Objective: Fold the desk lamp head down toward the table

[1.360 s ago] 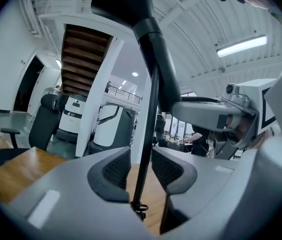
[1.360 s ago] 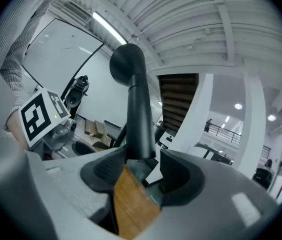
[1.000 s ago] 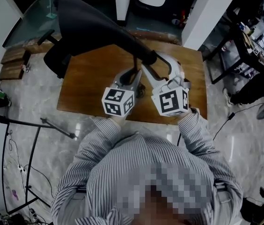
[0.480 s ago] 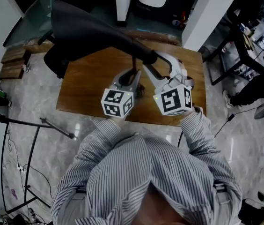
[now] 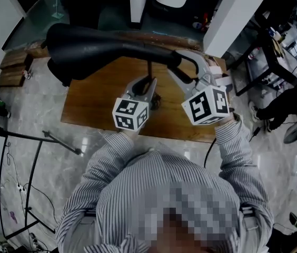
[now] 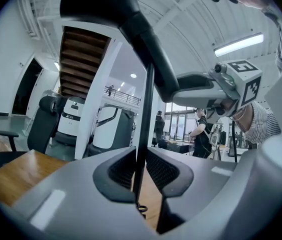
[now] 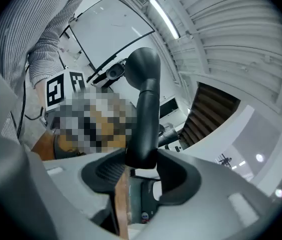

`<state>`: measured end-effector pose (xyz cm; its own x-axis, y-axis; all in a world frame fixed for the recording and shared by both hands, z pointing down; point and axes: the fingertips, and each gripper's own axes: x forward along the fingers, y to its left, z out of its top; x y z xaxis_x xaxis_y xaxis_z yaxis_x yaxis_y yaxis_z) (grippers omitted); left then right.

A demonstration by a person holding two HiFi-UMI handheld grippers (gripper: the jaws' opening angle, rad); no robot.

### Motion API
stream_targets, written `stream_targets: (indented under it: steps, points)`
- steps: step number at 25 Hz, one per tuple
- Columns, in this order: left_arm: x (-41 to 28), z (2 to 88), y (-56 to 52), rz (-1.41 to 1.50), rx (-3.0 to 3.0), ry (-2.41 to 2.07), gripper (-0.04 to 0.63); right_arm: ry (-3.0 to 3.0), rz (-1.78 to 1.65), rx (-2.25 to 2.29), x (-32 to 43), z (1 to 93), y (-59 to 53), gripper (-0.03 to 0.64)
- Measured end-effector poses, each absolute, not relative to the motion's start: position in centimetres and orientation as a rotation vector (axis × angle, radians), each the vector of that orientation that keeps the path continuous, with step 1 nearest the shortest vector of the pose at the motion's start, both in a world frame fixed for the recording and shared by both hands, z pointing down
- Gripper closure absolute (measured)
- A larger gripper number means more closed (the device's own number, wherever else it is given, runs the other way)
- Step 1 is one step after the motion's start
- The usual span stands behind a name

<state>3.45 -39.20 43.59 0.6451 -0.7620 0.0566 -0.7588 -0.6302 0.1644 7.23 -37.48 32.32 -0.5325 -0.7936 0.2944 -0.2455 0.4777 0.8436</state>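
The black desk lamp stands on the wooden table (image 5: 93,101). Its long head (image 5: 101,44) lies nearly level and reaches left over the table's far edge. My left gripper (image 5: 149,84) is shut on the thin upright pole (image 6: 146,104), which runs between its pads (image 6: 123,169). My right gripper (image 5: 184,67) is shut on the thick neck end of the lamp head (image 7: 145,109), just right of the pole's top. In the left gripper view the lamp head (image 6: 131,29) looms overhead, with the right gripper (image 6: 181,90) clamped on it.
A dark office chair (image 5: 59,70) sits at the table's far left, partly under the lamp head. A black tripod stand (image 5: 32,140) is on the floor at left. A white pillar (image 5: 235,15) rises behind the table, and a person (image 5: 290,96) sits at right.
The lamp head has swung down from a steep slant to nearly level, its tip going left. My right gripper rolled and shifted right with it. The left gripper stayed on the pole.
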Motion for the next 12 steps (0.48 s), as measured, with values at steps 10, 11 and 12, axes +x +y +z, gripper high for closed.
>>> stream_targets:
  steps: [10, 11, 12]
  points:
    - [3.3, 43.4, -39.0, -0.031, 2.696, -1.24, 0.531, -1.69, -1.188, 0.614, 7.8, 29.1, -37.1, 0.425]
    - [3.2, 43.4, -39.0, -0.031, 2.697, -1.238, 0.531, -1.649, -1.211, 0.585, 7.7, 28.7, -37.1, 0.425]
    - [3.2, 43.4, -38.9, -0.031, 2.698, -1.237, 0.531, -1.606, -1.235, 0.557, 7.6, 28.3, -37.1, 0.425]
